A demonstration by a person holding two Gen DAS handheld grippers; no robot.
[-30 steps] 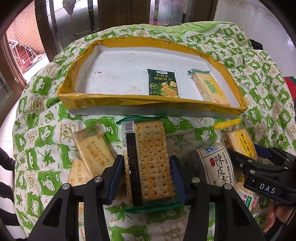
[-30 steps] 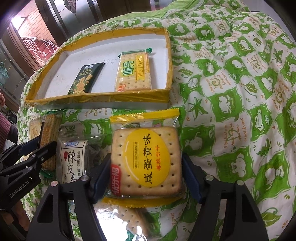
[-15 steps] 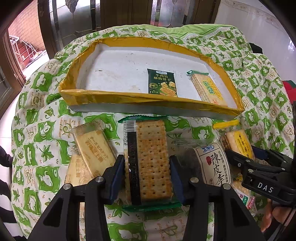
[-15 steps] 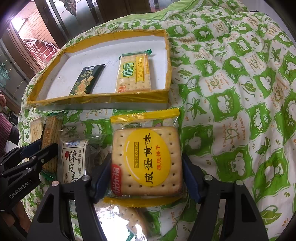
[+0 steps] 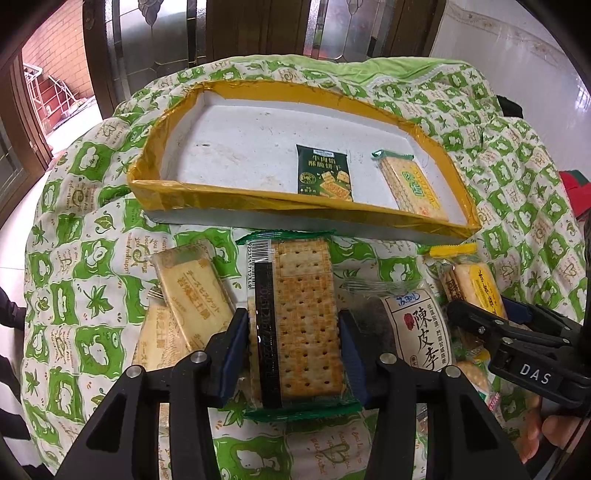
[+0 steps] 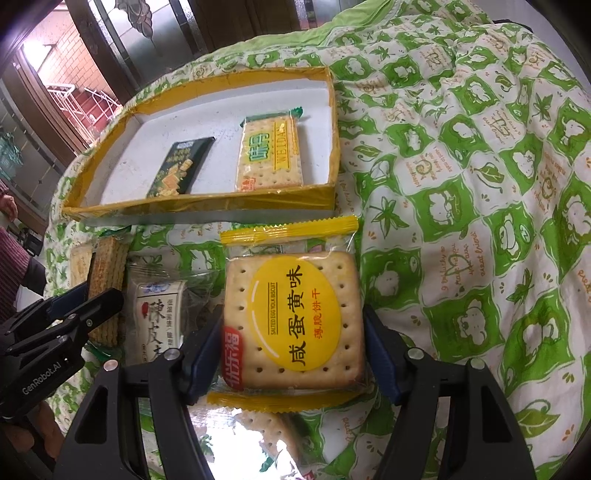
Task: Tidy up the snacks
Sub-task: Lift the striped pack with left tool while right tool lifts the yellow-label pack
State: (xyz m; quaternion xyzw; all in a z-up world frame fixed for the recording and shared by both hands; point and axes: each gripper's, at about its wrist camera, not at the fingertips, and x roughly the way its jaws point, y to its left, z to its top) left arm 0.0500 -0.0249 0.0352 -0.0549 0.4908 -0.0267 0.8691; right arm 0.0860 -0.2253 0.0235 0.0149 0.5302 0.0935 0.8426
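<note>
Yellow-taped tray (image 5: 207, 194) holds 2 packets; each hand-held gripper clamps a cracker pack, left (image 5: 295, 347), right (image 6: 291, 347).

Home; quilt (image 6: 461, 155), glazed doors (image 5: 229, 33)

My right tongs (image 6: 291, 354) hold a cracker pack (image 6: 295, 321) whose yellow oval reads "SALTED EGG YOLK BISCUIT" above big characters "咸蛋黄味". In the tray (image 6: 207, 205), one cracker pack (image 6: 271, 155) says "WEIDA". The plum bag (image 5: 421, 328) carries "陳皮李". My right tongs show "DAS" on their side in the left view (image 5: 480, 314); my left tongs (image 6: 81, 314) show "GenRobot.AI". The quilt (image 6: 480, 221) has printed script, "great friend" among it. The dark green packet (image 5: 324, 177) has lettering too small to read.
</note>
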